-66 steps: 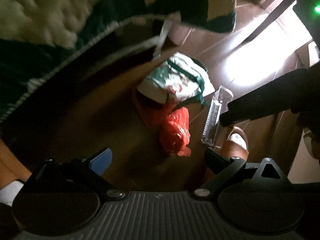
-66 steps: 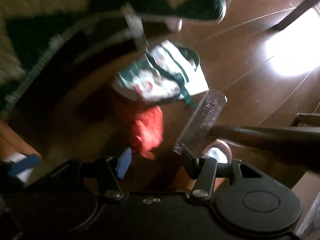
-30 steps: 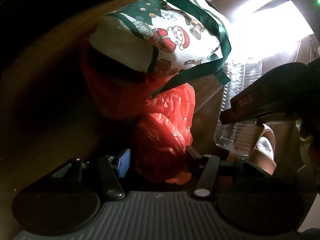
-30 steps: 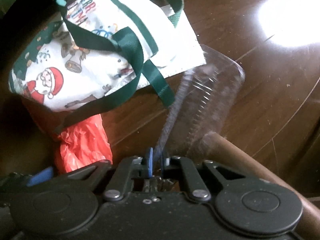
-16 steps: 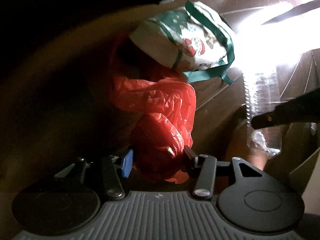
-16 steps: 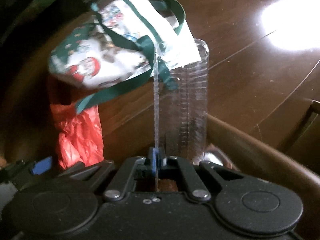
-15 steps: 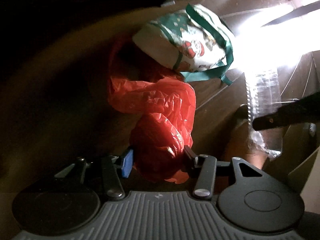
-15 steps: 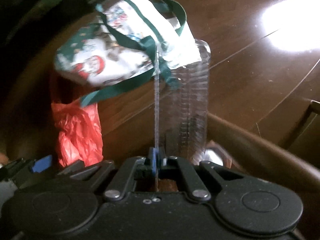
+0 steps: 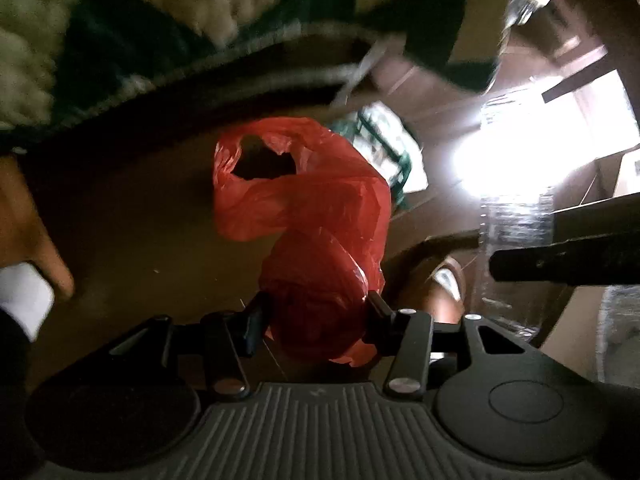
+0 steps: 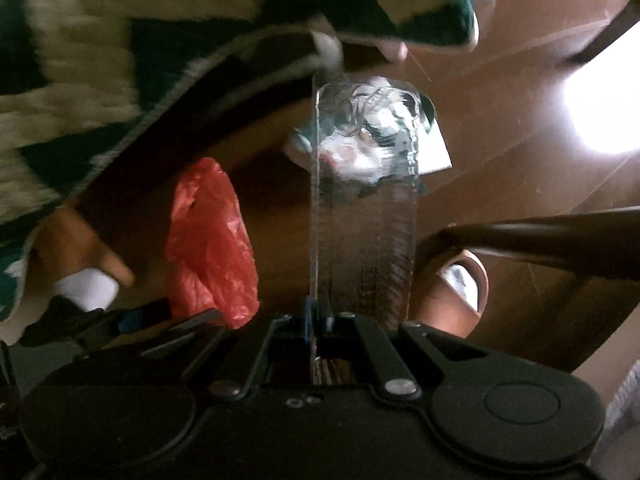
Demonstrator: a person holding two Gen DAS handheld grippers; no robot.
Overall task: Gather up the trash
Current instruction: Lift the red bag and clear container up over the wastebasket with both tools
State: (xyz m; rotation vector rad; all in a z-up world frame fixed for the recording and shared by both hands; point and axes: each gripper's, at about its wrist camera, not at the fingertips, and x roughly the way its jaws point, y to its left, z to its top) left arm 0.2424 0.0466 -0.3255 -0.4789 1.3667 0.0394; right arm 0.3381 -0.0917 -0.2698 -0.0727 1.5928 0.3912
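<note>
My left gripper [image 9: 316,316] is shut on a red plastic bag [image 9: 312,216], which hangs lifted above the dark wood floor with its mouth gaping open at the top. The bag also shows in the right wrist view [image 10: 212,240]. My right gripper [image 10: 318,320] is shut on the edge of a clear plastic clamshell container [image 10: 364,220] and holds it upright. The container also shows at the right of the left wrist view [image 9: 516,224], beside the right gripper's dark body.
A Christmas-print tote bag [image 9: 384,140] with green handles lies on the floor behind the red bag, also seen through the container [image 10: 432,148]. A green and cream rug [image 9: 120,32] fills the top left. A sandalled foot [image 10: 460,280] stands at the right. Sun glare [image 10: 600,112] lights the floor.
Both grippers have risen away from the floor. The red bag has lifted off from under the tote and its mouth has opened. The clamshell has come up with the right gripper.
</note>
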